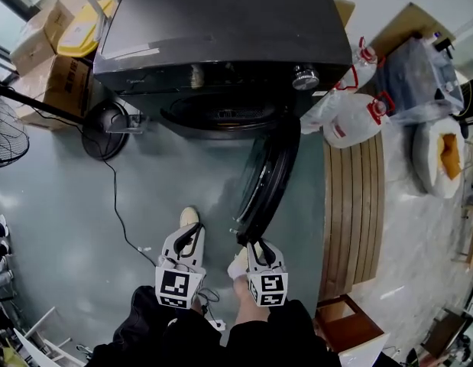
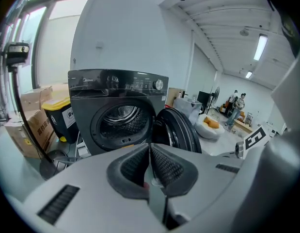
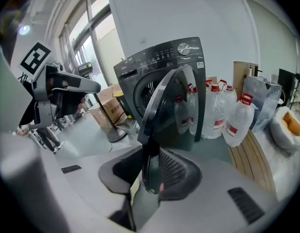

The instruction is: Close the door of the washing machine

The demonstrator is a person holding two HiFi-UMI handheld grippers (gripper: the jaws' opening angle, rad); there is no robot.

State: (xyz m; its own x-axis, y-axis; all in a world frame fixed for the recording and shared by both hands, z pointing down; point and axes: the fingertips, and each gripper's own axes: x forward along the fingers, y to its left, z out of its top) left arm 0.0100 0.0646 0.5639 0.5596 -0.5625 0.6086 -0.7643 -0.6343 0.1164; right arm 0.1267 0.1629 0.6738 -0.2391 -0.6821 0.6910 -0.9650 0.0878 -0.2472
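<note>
The dark grey washing machine (image 1: 221, 44) stands ahead with its drum open. Its round door (image 1: 268, 174) swings out toward me on the right side. My right gripper (image 1: 251, 245) is at the door's free lower edge; in the right gripper view the door rim (image 3: 162, 106) runs down between the jaws, which stand apart around it, the right pad (image 3: 176, 171) close to the rim. My left gripper (image 1: 192, 232) hangs left of the door over the floor, shut and empty; its view shows the drum (image 2: 116, 115) and the door (image 2: 181, 130) beyond the closed pads (image 2: 164, 164).
A fan's round base (image 1: 105, 128) and its cable lie on the floor to the left, with cardboard boxes (image 1: 64, 79) and a yellow bin (image 1: 83, 25) behind. Water jugs (image 1: 351, 121), a slatted wooden bench (image 1: 354, 205) and bags (image 1: 438, 155) crowd the right. People (image 2: 237, 103) stand far off.
</note>
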